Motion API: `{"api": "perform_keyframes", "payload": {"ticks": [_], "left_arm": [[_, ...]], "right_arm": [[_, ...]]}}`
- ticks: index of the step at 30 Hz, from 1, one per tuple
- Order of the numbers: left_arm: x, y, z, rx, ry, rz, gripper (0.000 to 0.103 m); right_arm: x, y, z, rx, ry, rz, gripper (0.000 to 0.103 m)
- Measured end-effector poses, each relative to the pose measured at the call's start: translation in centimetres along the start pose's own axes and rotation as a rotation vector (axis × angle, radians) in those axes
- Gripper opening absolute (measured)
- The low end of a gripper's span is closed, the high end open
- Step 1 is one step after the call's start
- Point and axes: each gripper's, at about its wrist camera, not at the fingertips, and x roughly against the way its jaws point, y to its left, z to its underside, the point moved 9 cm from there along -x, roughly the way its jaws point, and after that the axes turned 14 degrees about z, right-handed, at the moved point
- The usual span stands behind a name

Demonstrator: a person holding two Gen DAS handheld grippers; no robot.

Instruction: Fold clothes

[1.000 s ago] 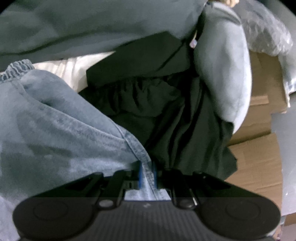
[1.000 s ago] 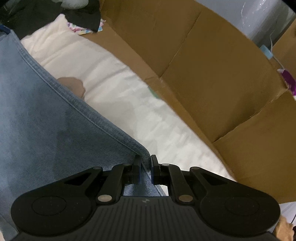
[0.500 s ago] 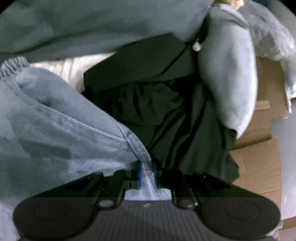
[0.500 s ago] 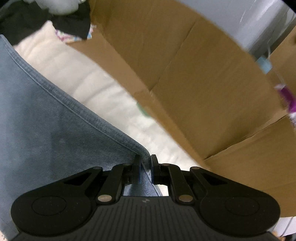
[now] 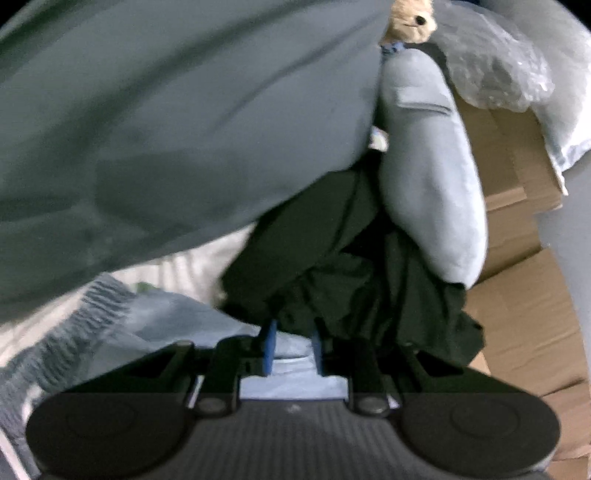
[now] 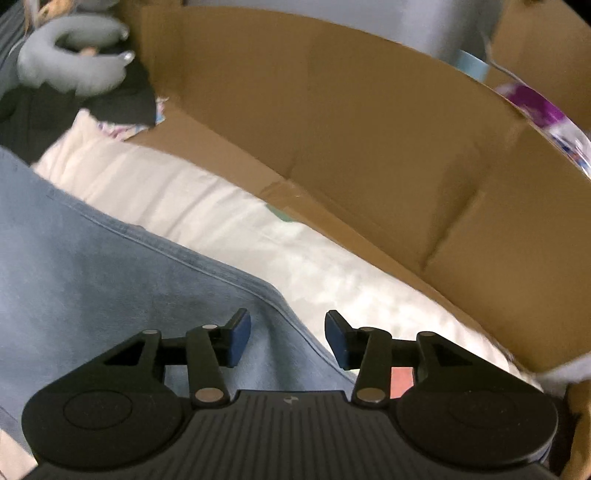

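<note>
The light blue denim jeans [image 6: 96, 280] lie spread over a cream-white quilted pad [image 6: 229, 218], with a stitched seam running diagonally along the edge nearest the right gripper [image 6: 288, 341]. That gripper's jaws have just been opening; its blue pads [image 6: 240, 338] now stand well apart above the denim edge, and nothing is pinched between them.

In the left wrist view the jeans' gathered elastic waistband [image 5: 70, 332] shows at the lower left, blurred, with pale denim running under the left gripper [image 5: 291, 345]. Its jaws have just been opening too, though only to a narrow gap; the denim sits in that gap, and the pads do not seem to press on it.

Just beyond the left gripper lies a crumpled black garment [image 5: 354, 273], partly covered by a large grey-green cloth [image 5: 177, 122] that fills the upper left. A pale blue padded cushion [image 5: 428, 173] rests against the black garment, with a tan plush toy [image 5: 410, 20] above it and crinkled clear plastic [image 5: 491, 66] beside.

Brown cardboard panels [image 6: 369, 147] rise along the far side of the white pad. A grey curved neck pillow [image 6: 70, 59] sits at the far left corner.
</note>
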Motion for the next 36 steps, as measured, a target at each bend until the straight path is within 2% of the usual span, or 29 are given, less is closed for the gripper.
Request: {"api": "perform_keyframes", "payload": {"ticks": [4,8,10,13,17,20,22,26,34,36], "left_arm": [[-1.2,1.1,0.6,-0.012,0.039,-0.016,0.021],[-1.9,4.0,2.0,0.024,0.057,-0.053,0.020],[-3.1,5.1,2.5,0.056,0.069,-0.043,0.019],[-4.1,5.7,2.9,0.032,0.068,-0.040,0.018],[-3.3,5.2,2.6,0.027,0.068,-0.051,0.016],[-2.2,4.2,2.5,0.016,0.063,-0.047,0.017],[-1.6,3.6,2.6,0.007,0.057,-0.043,0.017],[-0.5,1.8,4.0,-0.016,0.041,-0.055,0.017],[-0.2,-0.9,7.2,-0.057,-0.009,-0.023,0.018],[-0.4,-1.2,8.5,-0.062,-0.013,-0.008,0.018]], "right_arm": [[0.0,-2.5,1.7,0.012,0.026,0.054,0.055],[-0.5,-5.7,4.1,-0.026,0.088,0.108,0.056],[-0.7,-7.2,5.5,-0.045,0.122,0.130,0.056],[-0.9,-8.5,7.1,-0.057,0.158,0.134,0.056],[-1.1,-9.3,9.5,-0.012,0.179,0.145,0.067],[-0.8,-10.7,9.4,-0.149,0.148,0.101,0.067],[-0.7,-11.9,9.2,-0.207,0.141,0.112,0.067],[-2.3,-13.0,10.3,-0.231,0.195,0.151,0.065],[-4.5,-13.1,12.9,-0.340,0.280,0.132,0.063],[-4.7,-13.0,13.1,-0.360,0.284,0.119,0.058]]}}
